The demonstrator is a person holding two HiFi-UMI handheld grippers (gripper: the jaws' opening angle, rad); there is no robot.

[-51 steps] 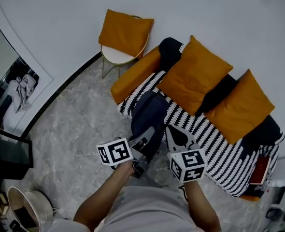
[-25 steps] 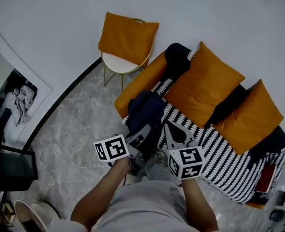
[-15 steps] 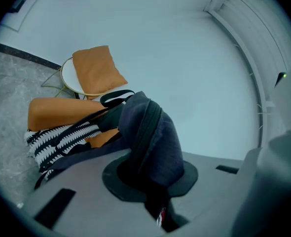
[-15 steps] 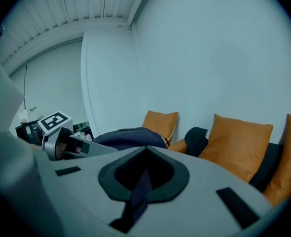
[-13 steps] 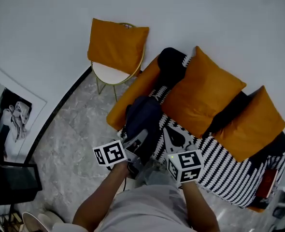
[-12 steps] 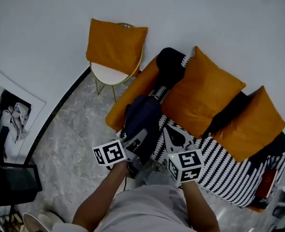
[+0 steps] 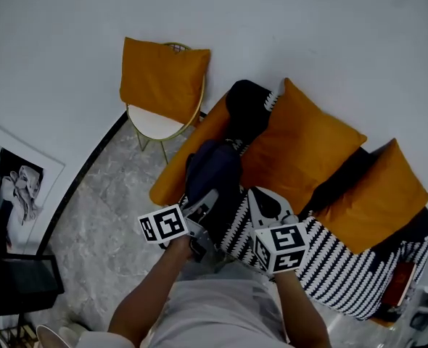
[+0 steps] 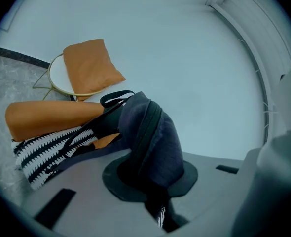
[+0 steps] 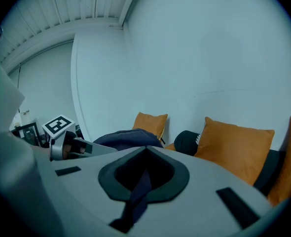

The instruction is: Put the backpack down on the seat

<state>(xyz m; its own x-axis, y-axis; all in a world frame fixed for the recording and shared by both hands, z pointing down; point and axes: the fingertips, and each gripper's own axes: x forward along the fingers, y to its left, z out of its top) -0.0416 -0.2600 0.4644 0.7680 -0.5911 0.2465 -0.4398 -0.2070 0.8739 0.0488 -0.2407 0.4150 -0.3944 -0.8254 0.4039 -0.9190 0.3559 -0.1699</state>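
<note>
The dark navy backpack [image 7: 214,178] hangs above the left end of the sofa's black-and-white striped seat [image 7: 330,270], just beside an orange bolster [image 7: 188,158]. My left gripper [image 7: 202,210] is shut on the backpack's top fabric [image 8: 150,137], which bulges up between the jaws in the left gripper view. A little to the right, my right gripper [image 7: 266,207] is shut on a dark blue strap [image 9: 137,191] of the backpack. In the right gripper view the backpack's body [image 9: 126,138] shows beyond the jaws, with the left gripper's marker cube [image 9: 59,125] at its left.
Orange cushions [image 7: 305,151] and dark cushions [image 7: 247,111] lean along the sofa's back. A round gold-legged chair [image 7: 154,125] carrying an orange cushion stands left of the sofa by the white wall. Grey marbled floor [image 7: 105,194] lies to the left. A red item [image 7: 397,285] sits at the sofa's right end.
Both grippers have kept their hold. The backpack has drifted further over the sofa's left end, and the head view has swung so the chair and sofa sit lower-left in frame.
</note>
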